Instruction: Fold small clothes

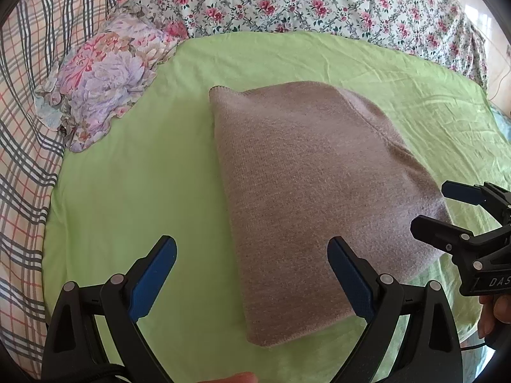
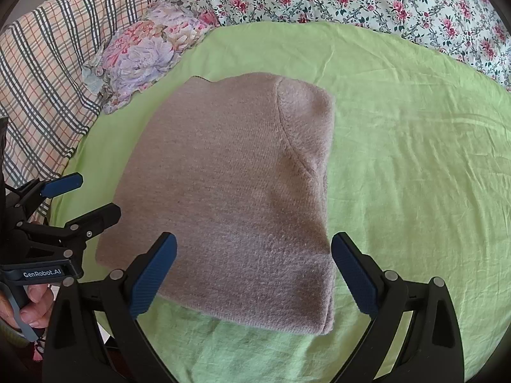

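A folded taupe knit garment [image 1: 313, 198] lies flat on a light green sheet [image 1: 127, 191]; it also shows in the right wrist view [image 2: 230, 198]. My left gripper [image 1: 252, 271] is open and empty, above the garment's near left edge. My right gripper [image 2: 254, 271] is open and empty, above the garment's near right corner. The right gripper shows at the right edge of the left wrist view [image 1: 444, 210], and the left gripper at the left edge of the right wrist view [image 2: 92, 198], each beside the garment.
A pink and lilac floral pillow [image 1: 108, 76] lies at the sheet's far left corner. A plaid cover [image 1: 22, 127] lies to the left and a rose-print quilt [image 1: 319, 0] behind. The green sheet [image 2: 415, 159] spreads right of the garment.
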`<state>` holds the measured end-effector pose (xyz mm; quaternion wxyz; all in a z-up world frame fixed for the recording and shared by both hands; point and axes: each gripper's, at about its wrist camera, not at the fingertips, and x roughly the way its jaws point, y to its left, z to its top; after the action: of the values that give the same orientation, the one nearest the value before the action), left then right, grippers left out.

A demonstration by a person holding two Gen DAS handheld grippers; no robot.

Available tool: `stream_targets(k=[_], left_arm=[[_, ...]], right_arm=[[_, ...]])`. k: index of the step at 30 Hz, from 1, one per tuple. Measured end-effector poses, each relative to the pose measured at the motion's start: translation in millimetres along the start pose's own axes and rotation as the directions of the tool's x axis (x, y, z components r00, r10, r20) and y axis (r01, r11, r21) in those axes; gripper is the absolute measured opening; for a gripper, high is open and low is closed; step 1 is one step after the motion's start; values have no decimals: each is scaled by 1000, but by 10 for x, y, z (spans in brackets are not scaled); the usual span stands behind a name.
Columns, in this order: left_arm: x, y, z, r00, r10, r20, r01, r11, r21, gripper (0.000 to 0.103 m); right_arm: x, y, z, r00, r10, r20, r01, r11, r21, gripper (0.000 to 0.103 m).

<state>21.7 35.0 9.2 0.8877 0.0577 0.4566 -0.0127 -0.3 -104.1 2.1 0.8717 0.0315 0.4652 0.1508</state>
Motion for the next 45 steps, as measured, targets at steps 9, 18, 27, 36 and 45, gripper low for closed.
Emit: stream_targets(k=[9, 18, 27, 36, 45], left_arm=[[-6, 28, 15, 1000, -7, 3, 7, 1000, -10, 96], [-27, 19, 31, 1000, -10, 8, 10, 1000, -11, 96], [-49, 6, 46, 1000, -14, 11, 14, 1000, -14, 96], [-55, -34, 53, 1000, -17, 12, 17, 1000, -13, 96], [-37, -45, 77, 1000, -23, 7, 23, 1000, -14, 96]], right_arm=[[-24, -10, 8, 1000, 2, 4, -2, 1000, 4, 97], [-59, -3, 9, 1000, 1, 12, -1, 1000, 6, 97], [-76, -10, 21, 1000, 1, 16, -1, 1000, 6, 98], [-105, -16, 45, 1000, 0, 22, -1, 1000, 11, 98], [-100, -32, 61, 1000, 5, 23, -6, 1000, 13, 98]])
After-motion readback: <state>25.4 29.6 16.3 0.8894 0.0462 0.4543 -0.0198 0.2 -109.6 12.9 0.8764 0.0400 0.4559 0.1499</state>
